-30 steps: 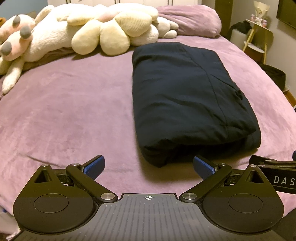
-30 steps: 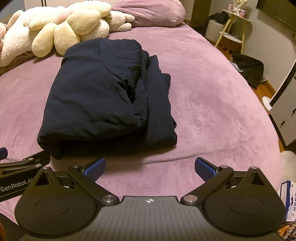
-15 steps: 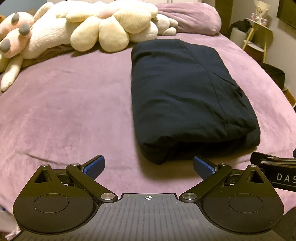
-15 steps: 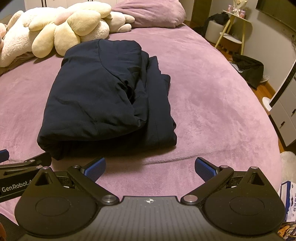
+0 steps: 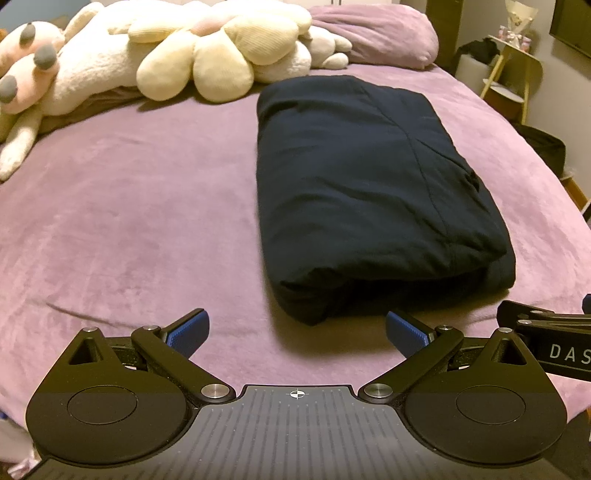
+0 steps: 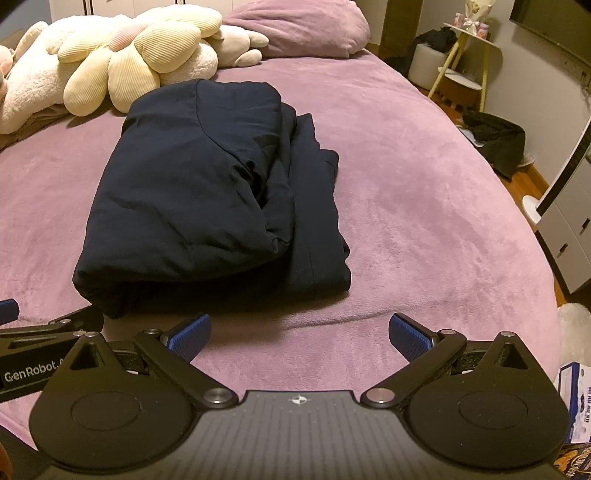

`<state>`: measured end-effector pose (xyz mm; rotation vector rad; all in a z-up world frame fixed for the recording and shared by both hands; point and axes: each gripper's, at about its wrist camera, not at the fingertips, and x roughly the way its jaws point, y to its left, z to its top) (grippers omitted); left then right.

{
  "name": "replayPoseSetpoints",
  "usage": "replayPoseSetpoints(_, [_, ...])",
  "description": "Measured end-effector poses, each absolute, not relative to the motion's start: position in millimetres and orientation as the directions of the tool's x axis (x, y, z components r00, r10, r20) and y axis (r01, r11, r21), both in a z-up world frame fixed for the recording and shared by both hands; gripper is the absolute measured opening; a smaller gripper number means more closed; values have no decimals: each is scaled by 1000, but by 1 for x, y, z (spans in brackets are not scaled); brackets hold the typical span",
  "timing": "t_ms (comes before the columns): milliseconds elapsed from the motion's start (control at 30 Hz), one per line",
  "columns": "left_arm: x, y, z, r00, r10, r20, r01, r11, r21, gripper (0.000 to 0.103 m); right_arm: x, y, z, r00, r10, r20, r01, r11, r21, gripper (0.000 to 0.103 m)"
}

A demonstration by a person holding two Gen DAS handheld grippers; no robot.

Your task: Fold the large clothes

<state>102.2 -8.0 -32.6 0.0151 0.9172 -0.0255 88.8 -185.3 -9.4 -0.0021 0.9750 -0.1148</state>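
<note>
A dark navy garment [image 5: 369,192] lies folded into a thick rectangle on the purple bed [image 5: 129,206]. In the right wrist view the same garment [image 6: 207,192] shows a lower layer sticking out along its right side. My left gripper [image 5: 294,328] is open and empty, hovering just short of the bundle's near edge. My right gripper [image 6: 300,334] is open and empty too, over bare blanket near the bundle's front right corner. Each gripper's tip shows at the edge of the other's view.
Plush toys [image 5: 207,55] and a purple pillow [image 5: 376,33] line the head of the bed. A side table [image 6: 469,55] and a dark bag [image 6: 498,140] stand on the floor to the right. White drawers [image 6: 569,236] sit near the right edge.
Both grippers stay open. The left wrist view has edged slightly back and up from the bundle; the garment lies unmoved.
</note>
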Motion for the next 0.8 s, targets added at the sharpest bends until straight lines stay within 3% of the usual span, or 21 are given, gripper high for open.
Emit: replayPoseSetpoints(800, [104, -9, -34, 613, -9, -790, 27, 1000, 10, 103, 86, -195, -12, 559, -95, -824, 104, 994, -45, 102])
